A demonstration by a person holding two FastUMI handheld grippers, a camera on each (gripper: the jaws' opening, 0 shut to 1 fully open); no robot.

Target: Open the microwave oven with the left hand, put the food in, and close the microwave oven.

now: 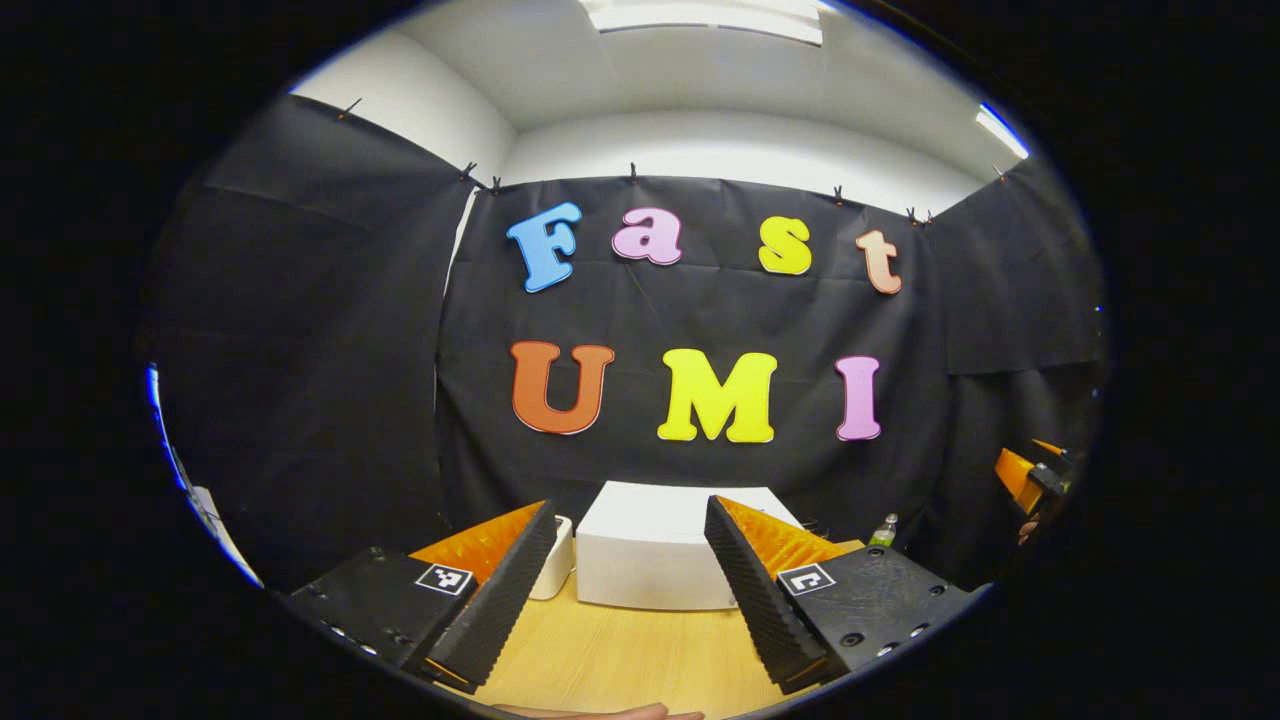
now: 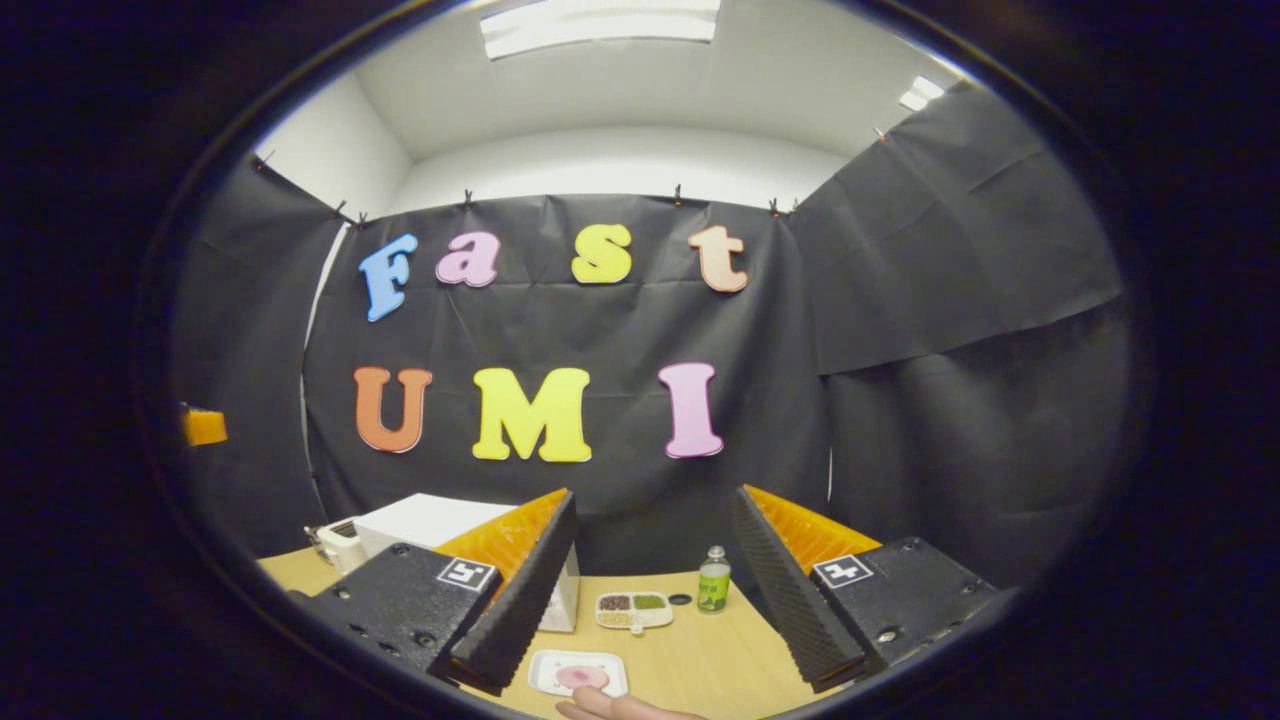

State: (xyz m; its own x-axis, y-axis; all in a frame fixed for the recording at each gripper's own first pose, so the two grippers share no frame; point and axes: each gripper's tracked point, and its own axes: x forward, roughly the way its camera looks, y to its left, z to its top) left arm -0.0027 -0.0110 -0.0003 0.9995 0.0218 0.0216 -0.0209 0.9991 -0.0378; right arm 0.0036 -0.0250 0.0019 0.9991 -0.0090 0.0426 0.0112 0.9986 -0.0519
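Observation:
The white microwave oven (image 1: pixel 640 565) stands shut on the wooden table (image 1: pixel 620 650), straight ahead of my left gripper (image 1: pixel 630 510), which is open and holds nothing. In the right gripper view the microwave oven (image 2: pixel 415 522) sits at the left, partly behind one finger. The food, a pink round piece on a small white plate (image 2: pixel 580 672), lies on the table low between the fingers of my right gripper (image 2: pixel 653 497), which is open and empty above it. A fingertip of a hand (image 2: pixel 610 708) shows just below the plate.
A white compartment dish (image 2: pixel 635 608) with dark and green fillings and a small green bottle (image 2: pixel 713 580) stand behind the plate. A small white appliance (image 1: pixel 555 555) sits left of the microwave. The other gripper (image 1: pixel 1035 475) shows at the far right edge.

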